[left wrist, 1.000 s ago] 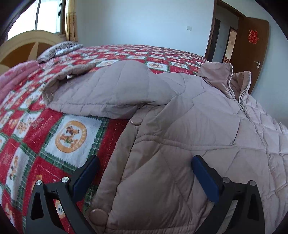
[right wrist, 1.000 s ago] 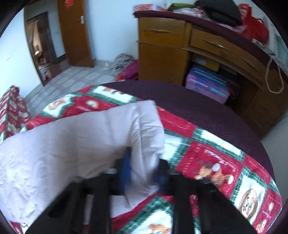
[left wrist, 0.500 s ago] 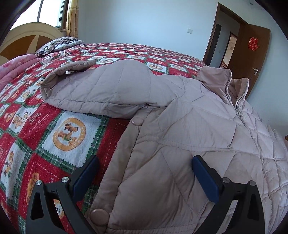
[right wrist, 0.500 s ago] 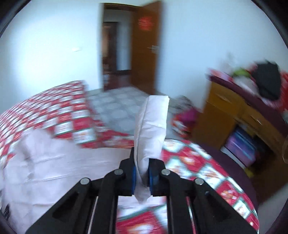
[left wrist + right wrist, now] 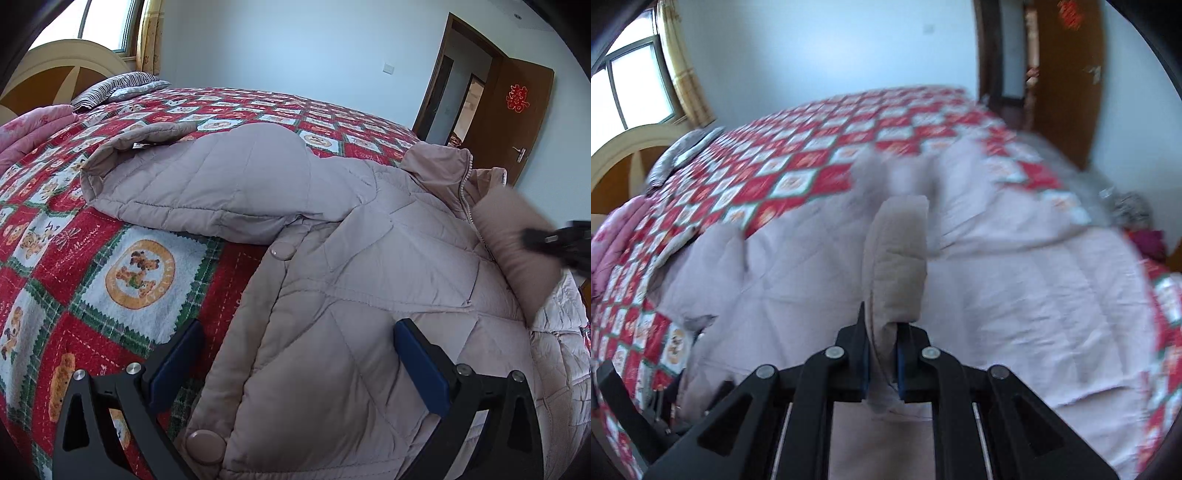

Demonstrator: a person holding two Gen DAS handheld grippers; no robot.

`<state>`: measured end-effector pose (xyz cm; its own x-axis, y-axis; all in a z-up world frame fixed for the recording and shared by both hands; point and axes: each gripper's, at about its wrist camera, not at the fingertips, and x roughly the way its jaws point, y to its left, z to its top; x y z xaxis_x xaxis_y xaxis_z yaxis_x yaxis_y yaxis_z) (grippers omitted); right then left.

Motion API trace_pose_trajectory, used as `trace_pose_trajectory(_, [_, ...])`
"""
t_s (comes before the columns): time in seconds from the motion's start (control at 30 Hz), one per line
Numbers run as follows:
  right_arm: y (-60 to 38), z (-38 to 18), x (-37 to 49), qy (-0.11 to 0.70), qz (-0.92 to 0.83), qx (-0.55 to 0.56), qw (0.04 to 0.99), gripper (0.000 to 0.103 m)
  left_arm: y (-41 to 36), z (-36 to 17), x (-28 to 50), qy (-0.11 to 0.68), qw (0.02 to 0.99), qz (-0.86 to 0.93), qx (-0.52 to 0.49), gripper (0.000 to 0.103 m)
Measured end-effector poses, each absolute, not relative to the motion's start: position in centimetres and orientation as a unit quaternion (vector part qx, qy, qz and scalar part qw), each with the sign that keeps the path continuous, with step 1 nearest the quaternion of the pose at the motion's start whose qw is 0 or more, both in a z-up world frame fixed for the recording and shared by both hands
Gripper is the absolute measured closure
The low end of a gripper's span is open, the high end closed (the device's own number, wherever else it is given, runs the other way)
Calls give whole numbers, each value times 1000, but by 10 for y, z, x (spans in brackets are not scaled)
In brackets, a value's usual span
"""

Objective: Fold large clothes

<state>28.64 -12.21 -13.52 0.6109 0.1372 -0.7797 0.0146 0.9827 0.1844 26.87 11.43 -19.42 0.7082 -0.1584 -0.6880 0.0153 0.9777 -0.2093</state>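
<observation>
A large beige quilted jacket (image 5: 351, 266) lies spread on a bed with a red patterned blanket (image 5: 122, 273). Its left sleeve (image 5: 207, 184) lies out across the blanket. My left gripper (image 5: 295, 362) is open, low over the jacket's front hem near the snap buttons. My right gripper (image 5: 881, 362) is shut on the jacket's right sleeve cuff (image 5: 897, 258) and holds it up over the jacket body (image 5: 997, 295). It also shows blurred at the right edge of the left wrist view (image 5: 554, 243), with the sleeve (image 5: 517, 240).
A headboard (image 5: 55, 70) and a striped pillow (image 5: 118, 85) are at the far end of the bed. A pink quilt (image 5: 26, 133) lies at the left. An open wooden door (image 5: 517, 110) is at the right.
My right gripper has swung the held sleeve from the bed's side up and over the jacket body, entering the left wrist view. My left gripper has stayed almost still.
</observation>
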Motion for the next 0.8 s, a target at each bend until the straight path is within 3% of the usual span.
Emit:
trace_pose_trajectory(0.07, [-113, -148, 297, 440, 69, 105, 889, 89, 115, -195, 268, 378, 920, -49, -97, 1])
trace_pose_trajectory(0.13, [-116, -149, 293, 439, 90, 126, 885, 80, 116, -195, 268, 377, 919, -51, -100, 1])
trace_pose_trajectory(0.23, [-129, -131, 290, 431, 110, 156, 882, 45, 116, -195, 268, 377, 919, -52, -101, 1])
trace_pose_trajectory(0.27, [-136, -122, 287, 418, 116, 165, 886, 22, 116, -195, 269, 377, 919, -52, -101, 1])
trace_pose_trajectory(0.3, [-149, -108, 279, 393, 120, 177, 894, 11, 116, -195, 269, 378, 919, -52, -101, 1])
trace_pose_trajectory(0.33, [-161, -98, 272, 367, 119, 186, 903, 9, 116, -195, 269, 378, 919, -53, -101, 1])
trace_pose_trajectory(0.43, [-195, -82, 257, 339, 62, 177, 922, 13, 116, -195, 270, 378, 919, -53, -102, 1])
trace_pose_trajectory(0.5, [-214, -92, 256, 366, -10, 137, 920, 57, 116, -195, 270, 378, 919, -52, -101, 1])
trace_pose_trajectory(0.57, [-232, -113, 256, 395, -67, 121, 908, 70, 115, -195, 271, 381, 918, -49, -97, 1])
trace_pose_trajectory(0.7, [-257, -162, 251, 436, -115, 146, 881, 70, 107, -194, 275, 396, 915, -34, -68, 1])
trace_pose_trajectory(0.8, [-248, -178, 244, 419, -124, 132, 890, 70, 102, -191, 276, 405, 913, -27, -51, 1])
